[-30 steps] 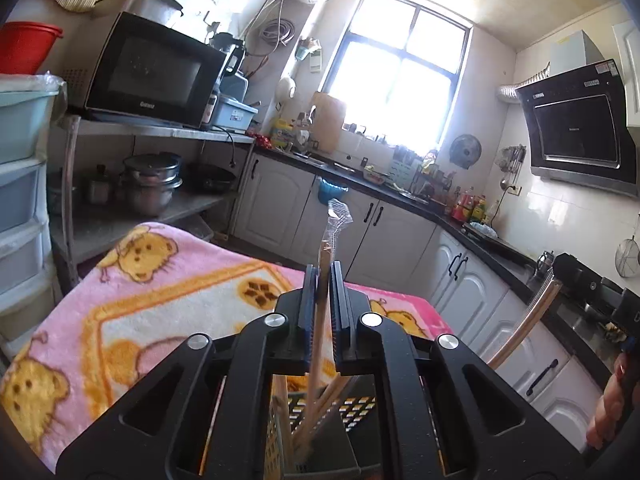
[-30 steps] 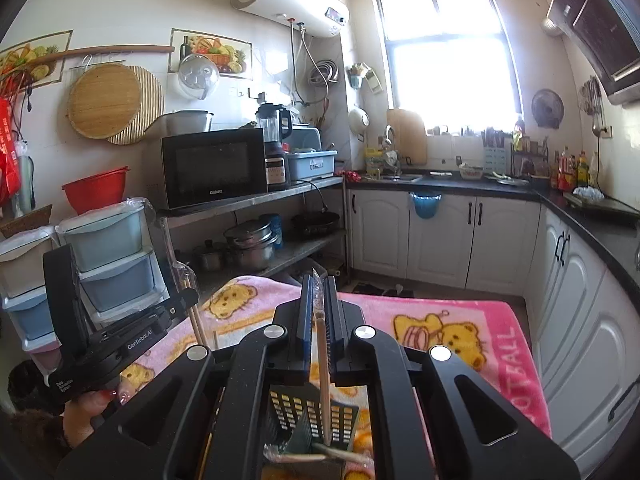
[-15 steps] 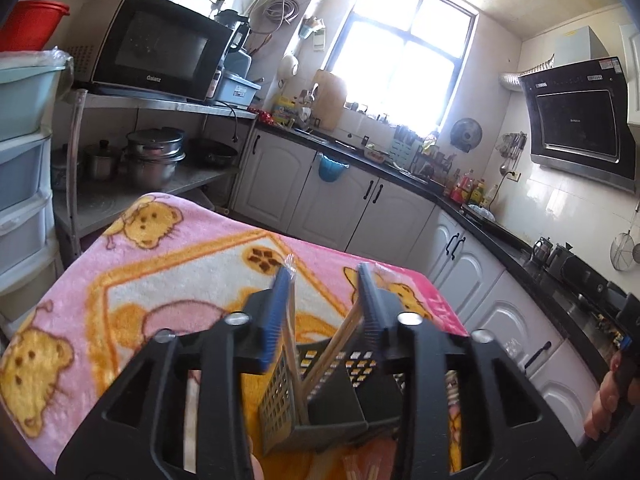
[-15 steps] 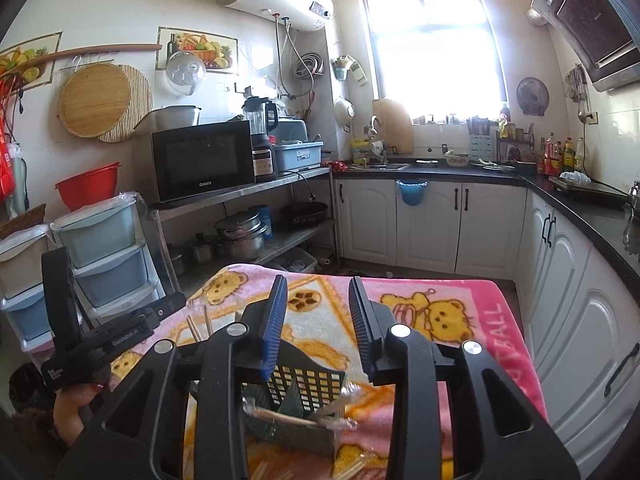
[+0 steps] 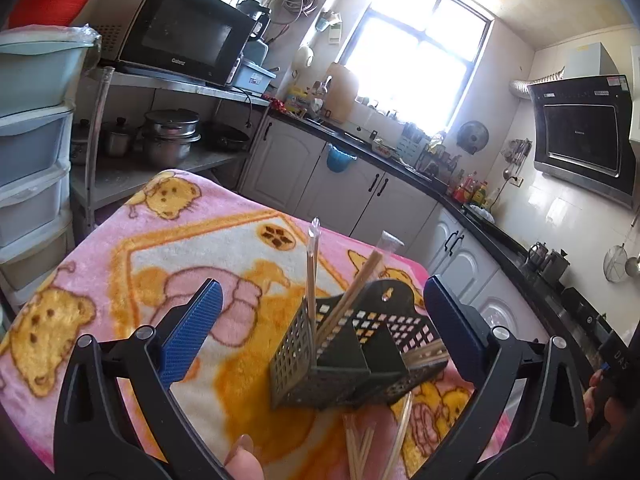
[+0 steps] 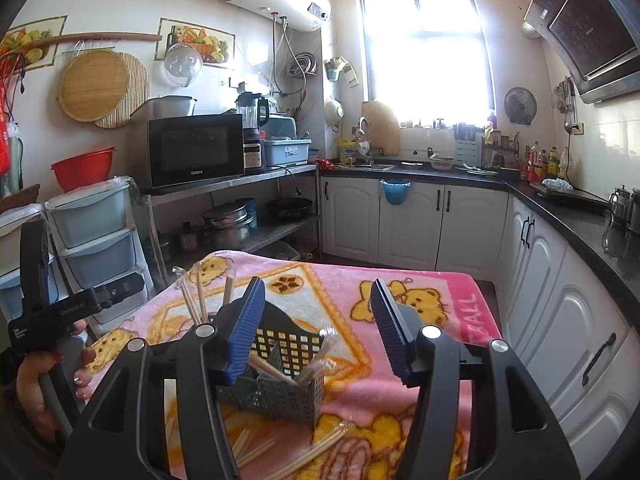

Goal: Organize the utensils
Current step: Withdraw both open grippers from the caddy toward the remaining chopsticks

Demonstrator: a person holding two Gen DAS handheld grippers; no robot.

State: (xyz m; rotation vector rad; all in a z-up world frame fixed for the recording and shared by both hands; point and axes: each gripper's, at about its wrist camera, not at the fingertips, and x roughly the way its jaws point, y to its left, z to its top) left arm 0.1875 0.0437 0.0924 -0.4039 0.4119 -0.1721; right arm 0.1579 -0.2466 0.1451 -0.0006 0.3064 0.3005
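A dark grey perforated caddy point(image 5: 348, 356) stands on the pink blanket point(image 5: 180, 248). Wrapped wooden chopsticks point(image 5: 310, 272) lean upright in its left compartment, and another pair lies across the right one. My left gripper point(image 5: 322, 282) is open and still opening, its blue pads far apart on either side of the caddy and touching nothing. My right gripper point(image 6: 317, 284) is open too and still opening above the caddy point(image 6: 280, 388), where chopsticks point(image 6: 316, 360) lean loose. Loose chopsticks point(image 6: 308, 452) lie on the blanket in front.
A hand point(image 6: 48, 376) holds the left tool's handle point(image 6: 76, 306) at the left edge. Stacked plastic drawers point(image 6: 96, 232) and a shelf with pots and a microwave point(image 6: 196, 152) stand left of the table. White cabinets point(image 6: 408, 220) run behind and to the right.
Both grippers were shut on wrapped chopsticks above the caddy. Both have opened wide and let go, and the chopsticks now stand in the caddy. Both views have dipped lower.
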